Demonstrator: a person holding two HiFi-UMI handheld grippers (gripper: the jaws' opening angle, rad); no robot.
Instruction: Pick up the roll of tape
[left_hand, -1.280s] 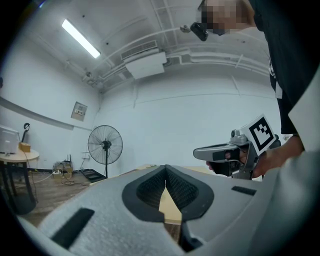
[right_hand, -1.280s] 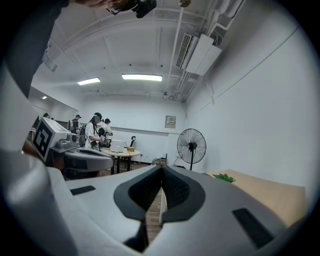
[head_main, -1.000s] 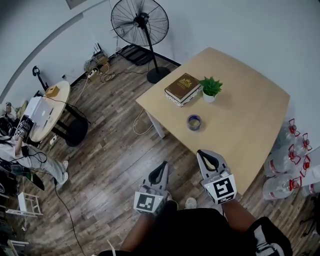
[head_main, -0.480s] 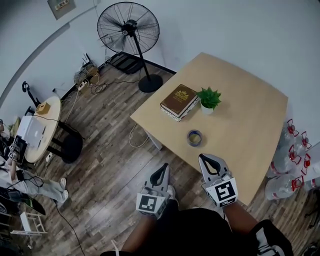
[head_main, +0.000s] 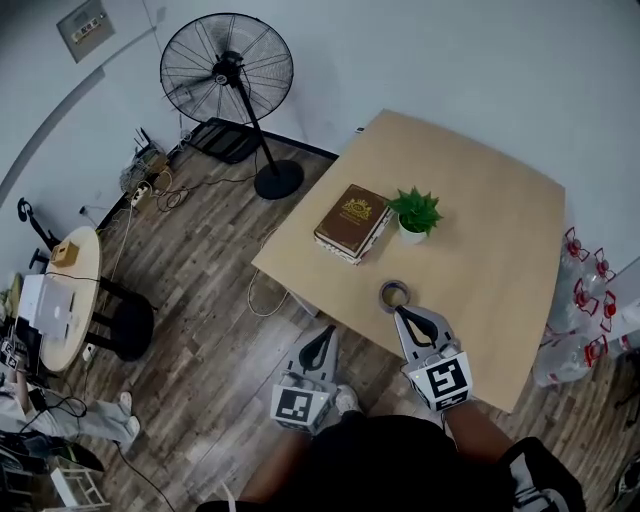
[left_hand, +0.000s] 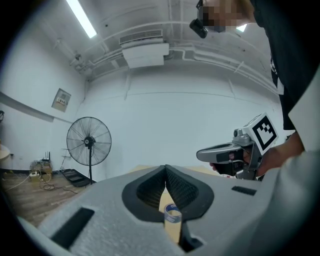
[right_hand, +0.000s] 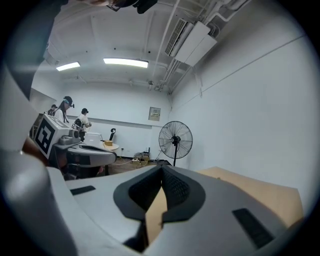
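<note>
The roll of tape (head_main: 393, 295) lies flat near the front edge of the light wooden table (head_main: 480, 230). In the left gripper view the tape roll (left_hand: 173, 213) shows through the gap below the jaw tips. My right gripper (head_main: 403, 312) is over the table's front edge, its tips just short of the roll, jaws together with nothing in them. My left gripper (head_main: 325, 335) hangs over the floor to the left of the table, jaws also together and empty. The left gripper (left_hand: 165, 170) and right gripper (right_hand: 161, 170) each point level toward the table.
A brown book (head_main: 350, 222) and a small potted plant (head_main: 415, 212) stand behind the tape. A floor fan (head_main: 227, 70) is at the back left, a round side table (head_main: 55, 300) at far left, and water bottles (head_main: 585, 310) are on the floor to the right.
Both grippers have come forward toward the table. The right gripper's tips went from well short of the tape to almost at it. Neither gripper's jaws have changed.
</note>
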